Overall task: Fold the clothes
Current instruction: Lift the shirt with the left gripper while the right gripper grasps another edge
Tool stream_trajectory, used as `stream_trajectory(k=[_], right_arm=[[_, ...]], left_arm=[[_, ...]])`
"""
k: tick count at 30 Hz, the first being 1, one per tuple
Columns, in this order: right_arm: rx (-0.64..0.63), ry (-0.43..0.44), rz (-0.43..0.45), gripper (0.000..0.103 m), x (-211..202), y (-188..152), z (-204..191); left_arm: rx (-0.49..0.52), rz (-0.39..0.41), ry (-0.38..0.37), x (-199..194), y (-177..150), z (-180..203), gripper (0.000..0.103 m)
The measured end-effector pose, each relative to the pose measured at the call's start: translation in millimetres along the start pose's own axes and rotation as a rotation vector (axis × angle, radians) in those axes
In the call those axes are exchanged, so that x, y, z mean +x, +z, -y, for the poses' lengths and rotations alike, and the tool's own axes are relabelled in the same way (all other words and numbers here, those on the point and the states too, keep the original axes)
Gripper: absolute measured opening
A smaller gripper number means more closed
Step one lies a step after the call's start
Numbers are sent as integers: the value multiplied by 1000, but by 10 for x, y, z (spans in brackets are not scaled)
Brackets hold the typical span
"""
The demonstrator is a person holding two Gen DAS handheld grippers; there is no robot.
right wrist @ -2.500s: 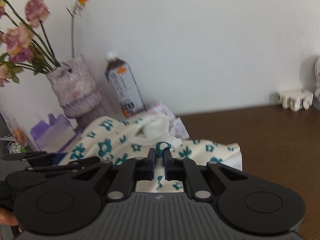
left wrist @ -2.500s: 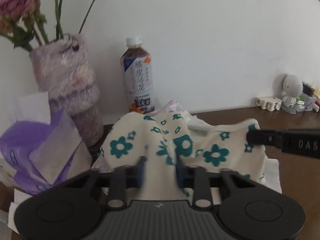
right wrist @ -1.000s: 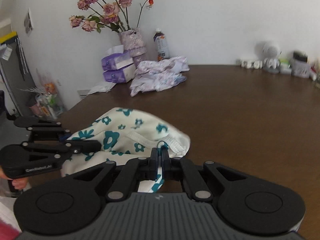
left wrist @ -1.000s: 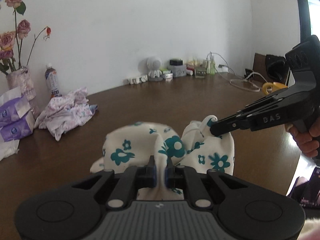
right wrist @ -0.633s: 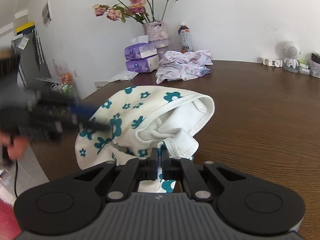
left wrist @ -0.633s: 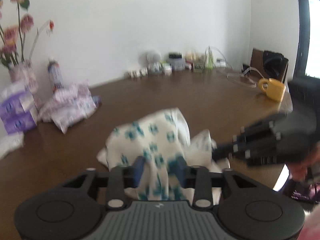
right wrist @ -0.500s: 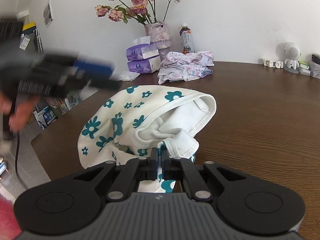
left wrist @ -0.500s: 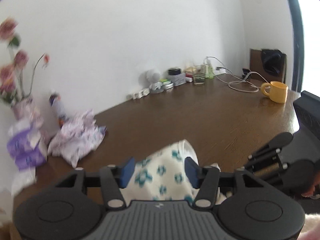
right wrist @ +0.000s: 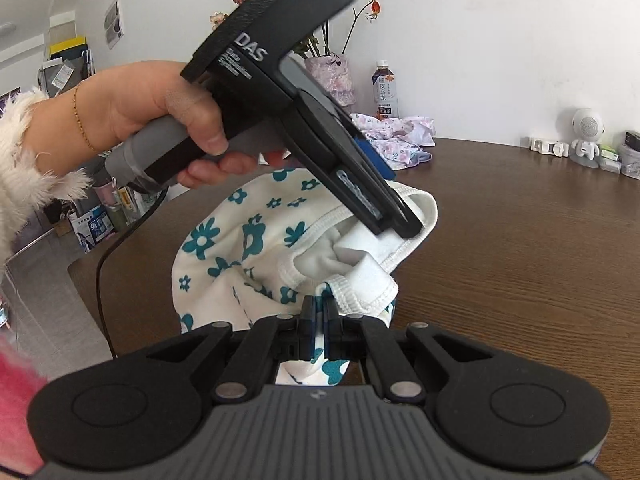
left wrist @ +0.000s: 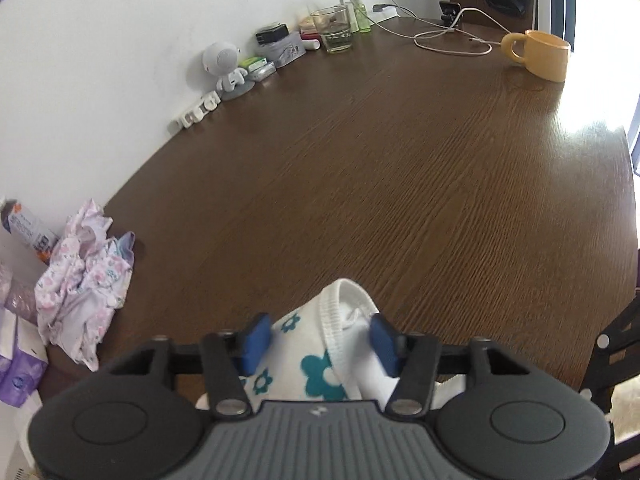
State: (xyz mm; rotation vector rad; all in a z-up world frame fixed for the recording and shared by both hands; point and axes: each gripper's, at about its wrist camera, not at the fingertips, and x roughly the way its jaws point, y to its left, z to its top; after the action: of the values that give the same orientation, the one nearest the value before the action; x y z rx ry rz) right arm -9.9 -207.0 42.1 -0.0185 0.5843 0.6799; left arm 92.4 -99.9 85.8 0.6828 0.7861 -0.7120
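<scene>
Across most of both frames we see the brown table (left wrist: 400,184). Bunched at its near edge, low in the middle of each view, lies the floral garment (right wrist: 256,248), white with teal flowers and not yet spread flat.

In the upper left of the right wrist view a hand (right wrist: 160,108) holds the left gripper (left wrist: 320,334), angled down into the garment's ribbed opening. Its jaws stand well apart, with cloth lying loosely between the blue pads (left wrist: 256,336). At the bottom centre of that view the right gripper (right wrist: 319,320) has its jaws together, clamped on a thin fold of hem.

The main risk, as we judge it, is that the left closes on a thick wad of several layers, so the garment lifts as a lump rather than opening out. The right's hold is narrow; a sharp pull could slip the hem free. Dragging sideways might also drop the cloth off the near edge.
</scene>
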Motion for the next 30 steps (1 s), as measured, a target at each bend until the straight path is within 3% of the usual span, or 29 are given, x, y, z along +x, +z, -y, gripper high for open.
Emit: stream_trajectory(k=[1,7,12,16,22,27,30], right_arm=[[5,3,-4,3,6,0,29],[31,23,-27,2,54,29,181],[64,-54,-29,2,68,138,441],[70,-161,27,2,47,526,781],[-4,-382,208,2,102,1750,1049],[-72,-563,466,2,-188,3087,1076],[-86,-647,633,0,-544,3731,960]], left_arm=[[-11,7,-5,-9,-22,-30,34],[-74,46,-12,-75,-195,-192,10],[-140,142,75,-276,-291,-353,8],[-246,237,143,-448,-180,-661,8],[-337,488,284,-864,421,-1136,8],[-378,752,442,-1609,1188,-1511,8],[-348,895,593,-2147,1604,-1595,8]])
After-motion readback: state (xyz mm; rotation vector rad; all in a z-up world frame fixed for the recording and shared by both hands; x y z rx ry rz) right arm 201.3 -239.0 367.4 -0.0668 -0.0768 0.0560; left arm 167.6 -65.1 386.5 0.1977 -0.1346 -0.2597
